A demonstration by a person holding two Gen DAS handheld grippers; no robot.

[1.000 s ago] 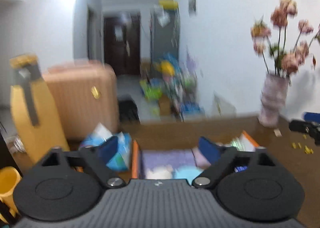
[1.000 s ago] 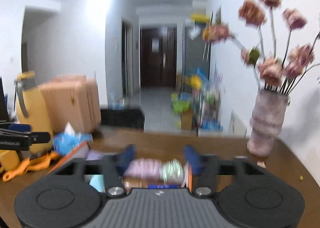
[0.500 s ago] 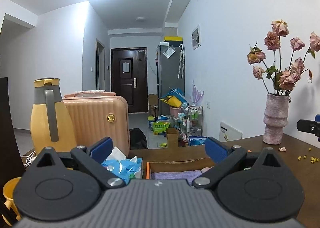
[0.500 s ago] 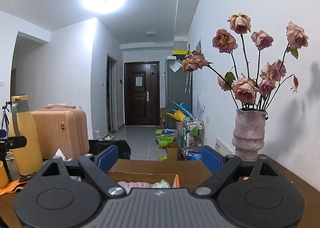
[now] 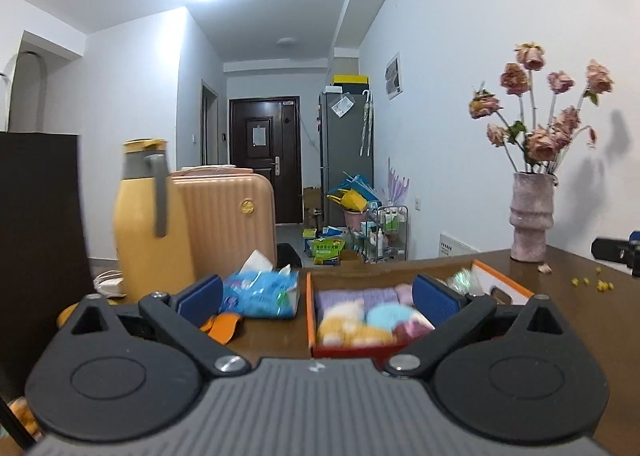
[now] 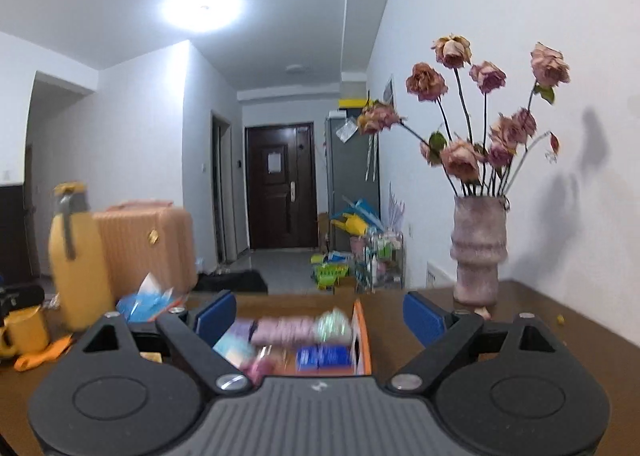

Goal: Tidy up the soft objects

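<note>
An orange-walled box sits on the brown table, packed with soft things. These include a purple folded cloth, a yellow and white plush, a cyan fluffy ball and a pink piece. My left gripper hovers just before the box, wide open and empty. In the right wrist view the same box shows pink rolls, a shiny green bundle and a blue pack. My right gripper stands open over its near right end, holding nothing.
A yellow thermos jug, a blue tissue pack and an orange strap lie left of the box. A pink vase of dried roses stands at the back right, with yellow crumbs beside it. A yellow mug is far left.
Since half a second ago both views have sunk and dipped toward the box, so more of its contents show. The left jaws are wider than a second ago.
</note>
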